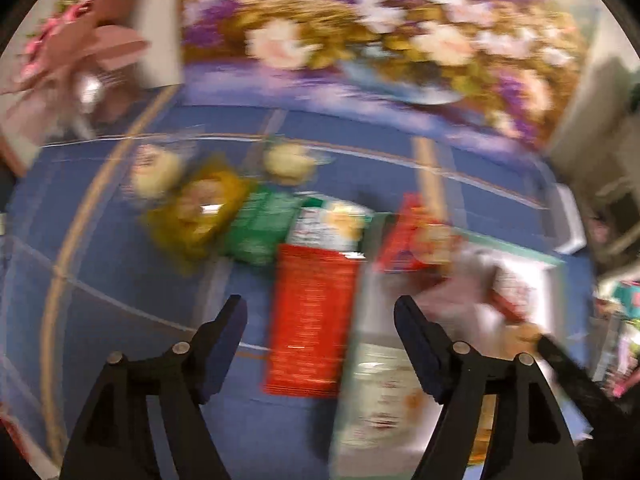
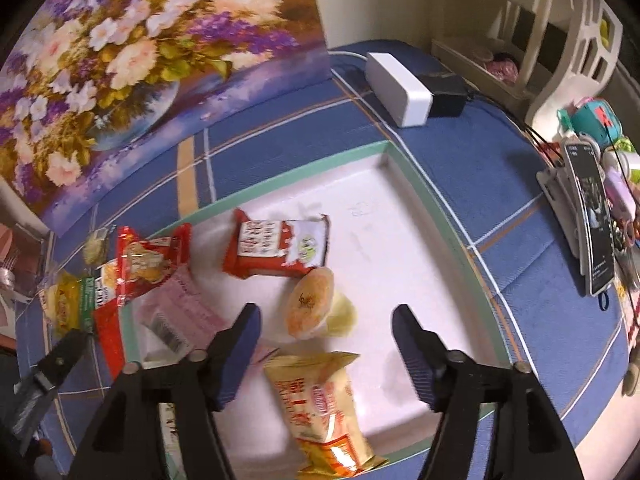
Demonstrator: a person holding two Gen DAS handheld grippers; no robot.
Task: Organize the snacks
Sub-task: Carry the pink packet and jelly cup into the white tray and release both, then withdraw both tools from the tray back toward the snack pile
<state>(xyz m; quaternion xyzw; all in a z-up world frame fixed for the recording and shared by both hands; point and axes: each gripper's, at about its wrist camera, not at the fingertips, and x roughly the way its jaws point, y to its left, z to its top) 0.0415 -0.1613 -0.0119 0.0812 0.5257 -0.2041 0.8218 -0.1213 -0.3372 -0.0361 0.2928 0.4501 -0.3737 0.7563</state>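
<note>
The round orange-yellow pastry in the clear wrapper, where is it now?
In the right wrist view, the round pastry lies inside the white tray, just below the red-and-white snack packet and above the yellow packet.

A white tray with a green rim fills the middle of the right wrist frame, holding a red-and-white packet, a round orange-topped pastry in clear wrap, a yellow packet at lower centre and a pink packet at its left edge. At left, a red biscuit packet overlaps the rim, with green and yellow packets beyond it on the blue checked cloth.
</note>
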